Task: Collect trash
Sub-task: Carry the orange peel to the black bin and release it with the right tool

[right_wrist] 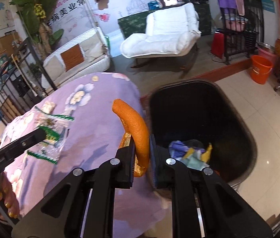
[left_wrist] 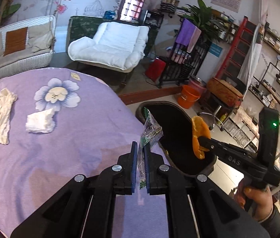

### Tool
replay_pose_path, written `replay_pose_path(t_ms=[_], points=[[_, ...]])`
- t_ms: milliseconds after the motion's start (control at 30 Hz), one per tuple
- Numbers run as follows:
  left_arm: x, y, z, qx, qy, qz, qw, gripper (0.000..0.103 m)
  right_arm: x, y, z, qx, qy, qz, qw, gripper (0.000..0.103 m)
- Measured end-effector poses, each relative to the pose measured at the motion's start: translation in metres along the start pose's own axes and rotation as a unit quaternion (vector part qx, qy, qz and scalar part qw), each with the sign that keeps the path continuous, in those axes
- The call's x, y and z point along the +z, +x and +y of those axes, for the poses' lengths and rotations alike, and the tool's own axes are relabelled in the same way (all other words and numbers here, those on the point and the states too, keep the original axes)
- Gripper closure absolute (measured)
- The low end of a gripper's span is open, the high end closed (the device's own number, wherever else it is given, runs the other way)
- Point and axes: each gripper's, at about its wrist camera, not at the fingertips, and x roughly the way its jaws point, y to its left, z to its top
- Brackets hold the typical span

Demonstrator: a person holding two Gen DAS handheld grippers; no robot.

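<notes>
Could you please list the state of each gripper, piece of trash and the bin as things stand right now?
left gripper: shut on the clear wrapper.
right gripper: shut on the orange peel.
black bin: open, some trash at the bottom.
white tissue: crumpled, lying on the purple cloth.
stained paper: crumpled, lying on the cloth.

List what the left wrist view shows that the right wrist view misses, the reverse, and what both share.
Only the left wrist view: two crumpled white tissues lying on the purple cloth.
Only the right wrist view: trash already inside the black bin, a colourful heap.
Both: the left claw shut on a clear green-edged wrapper, the right claw shut on an orange peel, and the bin beside the table.
</notes>
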Motion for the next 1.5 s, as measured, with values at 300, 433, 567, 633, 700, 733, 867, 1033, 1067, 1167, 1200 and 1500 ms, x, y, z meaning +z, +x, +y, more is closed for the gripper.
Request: replay_pose_path(t_ms=[300, 433, 567, 633, 700, 733, 867, 1033, 1067, 1167, 1200, 1500], points=[[-0.006, 0.016, -0.02, -0.016, 0.026, 0.019, 0.9994, 0.095, 0.016, 0.049, -0.039, -0.064, 0.027, 0.048, 0.996, 0.088], [-0.007, 0.02, -0.026, -0.017, 0.034, 0.023, 0.999, 0.095, 0.018, 0.066, -0.052, -0.086, 0.039, 0.073, 0.993, 0.088], [-0.008, 0.022, -0.032, -0.017, 0.046, 0.026, 0.9984, 0.095, 0.018, 0.079, -0.062, -0.101, 0.056, 0.095, 0.989, 0.088], [-0.008, 0.024, -0.035, -0.017, 0.05, 0.027, 0.9982, 0.095, 0.016, 0.085, -0.069, -0.111, 0.066, 0.107, 0.986, 0.087], [-0.008, 0.026, -0.036, -0.02, 0.052, 0.03, 0.998, 0.095, 0.015, 0.086, -0.071, -0.113, 0.069, 0.106, 0.985, 0.077], [-0.008, 0.028, -0.037, -0.021, 0.052, 0.032, 0.9979, 0.095, 0.015, 0.086, -0.071, -0.117, 0.067, 0.106, 0.985, 0.074], [-0.008, 0.033, -0.039, -0.024, 0.054, 0.039, 0.9975, 0.095, 0.011, 0.084, -0.072, -0.125, 0.065, 0.096, 0.985, 0.052], [-0.005, 0.041, -0.043, -0.03, 0.059, 0.047, 0.9968, 0.095, 0.007, 0.065, -0.069, -0.112, 0.075, 0.065, 0.989, 0.05], [-0.004, 0.044, -0.046, -0.029, 0.063, 0.047, 0.9965, 0.095, 0.005, 0.057, -0.068, -0.115, 0.072, 0.055, 0.989, 0.048], [-0.001, 0.052, -0.052, -0.031, 0.073, 0.05, 0.9956, 0.095, 0.0, 0.037, -0.062, -0.128, 0.062, 0.026, 0.99, 0.04], [0.0, 0.055, -0.053, -0.034, 0.075, 0.052, 0.9953, 0.095, -0.001, 0.033, -0.06, -0.128, 0.061, 0.021, 0.99, 0.038], [0.012, 0.107, -0.079, -0.053, 0.089, 0.097, 0.9899, 0.095, -0.023, -0.032, -0.072, -0.158, 0.081, -0.034, 0.983, 0.027]])
